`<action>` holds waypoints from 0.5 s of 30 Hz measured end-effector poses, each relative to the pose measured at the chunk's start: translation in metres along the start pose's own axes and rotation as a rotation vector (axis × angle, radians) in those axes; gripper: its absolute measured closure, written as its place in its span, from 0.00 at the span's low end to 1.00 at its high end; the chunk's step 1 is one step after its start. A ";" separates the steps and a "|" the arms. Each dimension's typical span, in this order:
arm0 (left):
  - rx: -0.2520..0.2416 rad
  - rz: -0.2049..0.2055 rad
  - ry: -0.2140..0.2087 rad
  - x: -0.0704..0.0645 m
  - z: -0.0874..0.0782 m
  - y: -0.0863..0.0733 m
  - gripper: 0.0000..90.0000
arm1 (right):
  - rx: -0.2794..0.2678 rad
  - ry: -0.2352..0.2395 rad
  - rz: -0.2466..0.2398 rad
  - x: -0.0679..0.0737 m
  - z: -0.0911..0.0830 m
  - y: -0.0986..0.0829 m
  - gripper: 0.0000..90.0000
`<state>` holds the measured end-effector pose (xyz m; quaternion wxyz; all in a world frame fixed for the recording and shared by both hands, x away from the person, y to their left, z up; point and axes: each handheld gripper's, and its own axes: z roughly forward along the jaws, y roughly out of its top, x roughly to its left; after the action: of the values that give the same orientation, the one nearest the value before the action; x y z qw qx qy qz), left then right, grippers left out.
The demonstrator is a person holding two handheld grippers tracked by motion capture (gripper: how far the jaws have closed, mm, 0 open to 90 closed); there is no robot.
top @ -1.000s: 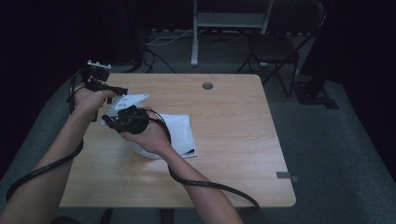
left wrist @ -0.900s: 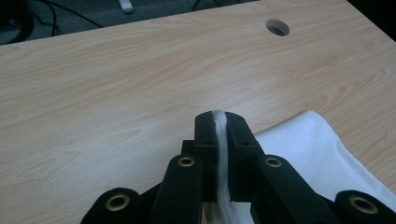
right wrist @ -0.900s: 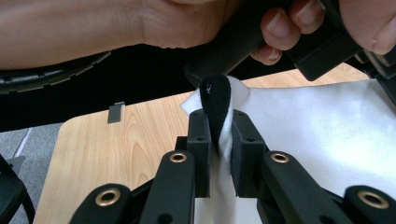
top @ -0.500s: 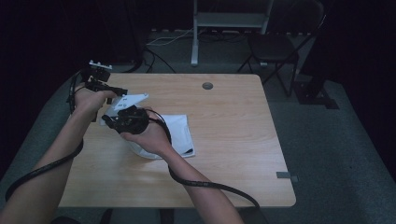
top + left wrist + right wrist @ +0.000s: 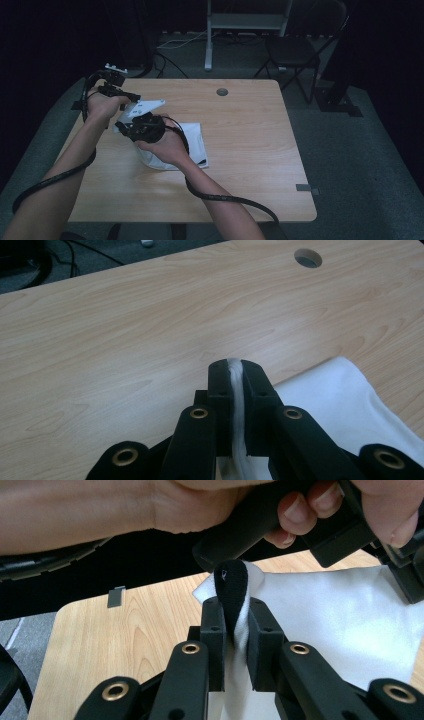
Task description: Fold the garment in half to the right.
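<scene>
Little has shifted since before: both my claws, left claw (image 5: 234, 371) and right claw (image 5: 235, 611), pinch the soft, limp, probably light white garment (image 5: 192, 145) at its edge above the surface (image 5: 250, 150).

bare table (image 5: 260, 150) right of white cloth (image 5: 195, 142) (unobstructed), grippers crowded left

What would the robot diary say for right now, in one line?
left gripper: shut on white cloth | right gripper: shut on white cloth | table: cloth partly lifted

A white cloth (image 5: 192, 145) with black trim lies partly on the tabletop (image 5: 250, 150). Its left end is lifted and bunched. The rest lies flat.
</scene>
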<state>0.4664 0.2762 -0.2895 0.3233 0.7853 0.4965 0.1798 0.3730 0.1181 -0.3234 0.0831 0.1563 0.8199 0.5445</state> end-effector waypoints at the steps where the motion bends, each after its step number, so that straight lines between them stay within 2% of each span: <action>1: 0.000 0.005 0.000 -0.001 0.000 0.001 0.94 | 0.002 -0.003 -0.003 -0.001 -0.002 0.000 0.90; 15: 0.005 0.017 0.007 -0.010 0.004 0.005 0.94 | 0.001 -0.019 0.008 -0.007 -0.015 -0.005 0.90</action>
<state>0.4677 0.2640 -0.2889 0.3179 0.7896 0.4914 0.1841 0.3739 0.1010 -0.3224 0.0887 0.1646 0.8188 0.5428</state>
